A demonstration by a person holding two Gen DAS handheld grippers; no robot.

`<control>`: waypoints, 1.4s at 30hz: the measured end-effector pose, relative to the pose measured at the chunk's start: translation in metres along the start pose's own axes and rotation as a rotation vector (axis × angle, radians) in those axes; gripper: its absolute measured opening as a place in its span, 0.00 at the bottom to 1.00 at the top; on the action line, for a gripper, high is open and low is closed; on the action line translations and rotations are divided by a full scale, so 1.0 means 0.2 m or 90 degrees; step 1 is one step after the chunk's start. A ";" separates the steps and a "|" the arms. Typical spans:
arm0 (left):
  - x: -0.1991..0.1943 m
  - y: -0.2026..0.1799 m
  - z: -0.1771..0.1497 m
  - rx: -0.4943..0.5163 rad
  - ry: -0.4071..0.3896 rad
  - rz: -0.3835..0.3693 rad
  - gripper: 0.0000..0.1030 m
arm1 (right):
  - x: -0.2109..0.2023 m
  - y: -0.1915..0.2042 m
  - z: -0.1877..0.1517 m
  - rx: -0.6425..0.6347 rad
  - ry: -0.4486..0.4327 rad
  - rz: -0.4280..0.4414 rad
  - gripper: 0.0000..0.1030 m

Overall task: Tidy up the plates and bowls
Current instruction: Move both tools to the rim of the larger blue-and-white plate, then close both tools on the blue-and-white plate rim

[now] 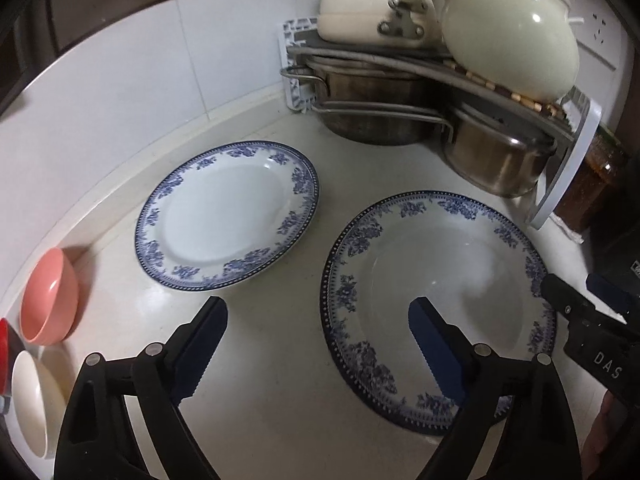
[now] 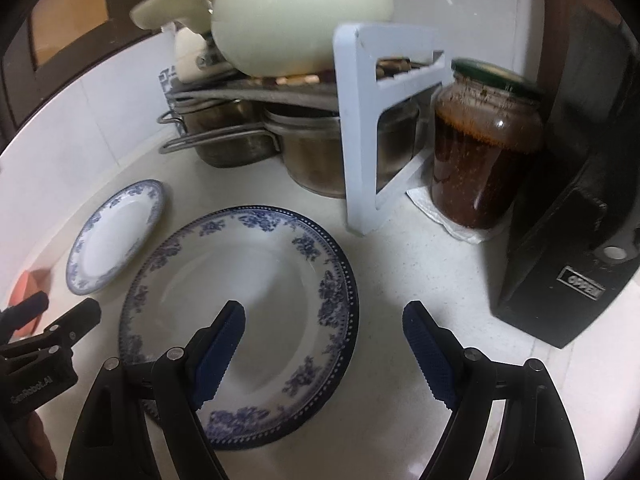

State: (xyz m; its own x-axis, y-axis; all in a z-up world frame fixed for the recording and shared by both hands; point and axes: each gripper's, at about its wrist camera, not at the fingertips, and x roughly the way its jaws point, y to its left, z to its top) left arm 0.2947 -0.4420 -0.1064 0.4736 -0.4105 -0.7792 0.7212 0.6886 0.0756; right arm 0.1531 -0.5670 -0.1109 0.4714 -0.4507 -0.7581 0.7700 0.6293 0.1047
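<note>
The left tool (image 1: 316,320) hung wide open and empty, one finger over the bare surface (image 1: 260,360), the other over the near plate (image 1: 436,308). The right tool (image 2: 324,320) also gaped empty, straddling that plate's right rim. The far plate (image 1: 228,214) lay flat beyond, apart from the near one. A pink bowl (image 1: 48,296) and a white bowl (image 1: 34,400) sat at the left edge. The plates looked stiff, glazed, slippery and breakable; the raised rim seemed the best hold.
</note>
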 end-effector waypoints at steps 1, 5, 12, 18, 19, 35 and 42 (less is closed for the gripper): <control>0.02 -0.01 0.00 0.003 0.003 0.001 0.87 | 0.02 -0.01 0.00 0.000 0.001 -0.001 0.79; 0.10 -0.03 0.00 0.013 0.023 0.000 0.82 | 0.09 -0.03 0.00 0.001 0.009 -0.010 0.79; 0.20 -0.06 0.01 0.024 0.044 -0.027 0.70 | 0.18 -0.03 0.01 -0.006 0.022 -0.015 0.74; 0.24 -0.06 0.02 0.029 0.045 -0.040 0.64 | 0.23 -0.04 0.02 0.002 0.035 0.000 0.67; 0.25 -0.07 0.02 0.028 0.049 -0.044 0.63 | 0.24 -0.04 0.02 0.005 0.040 0.003 0.66; 0.31 -0.07 0.02 0.008 0.063 -0.071 0.45 | 0.30 -0.01 0.04 -0.036 0.039 -0.001 0.46; 0.31 -0.07 0.03 0.004 0.056 -0.059 0.37 | 0.30 0.01 0.04 -0.051 0.034 0.006 0.37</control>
State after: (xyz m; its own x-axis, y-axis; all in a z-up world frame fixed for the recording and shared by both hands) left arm 0.3176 -0.4809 -0.1525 0.3581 -0.4178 -0.8350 0.7635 0.6458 0.0043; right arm 0.1873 -0.5976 -0.1512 0.4533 -0.4110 -0.7910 0.7273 0.6836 0.0616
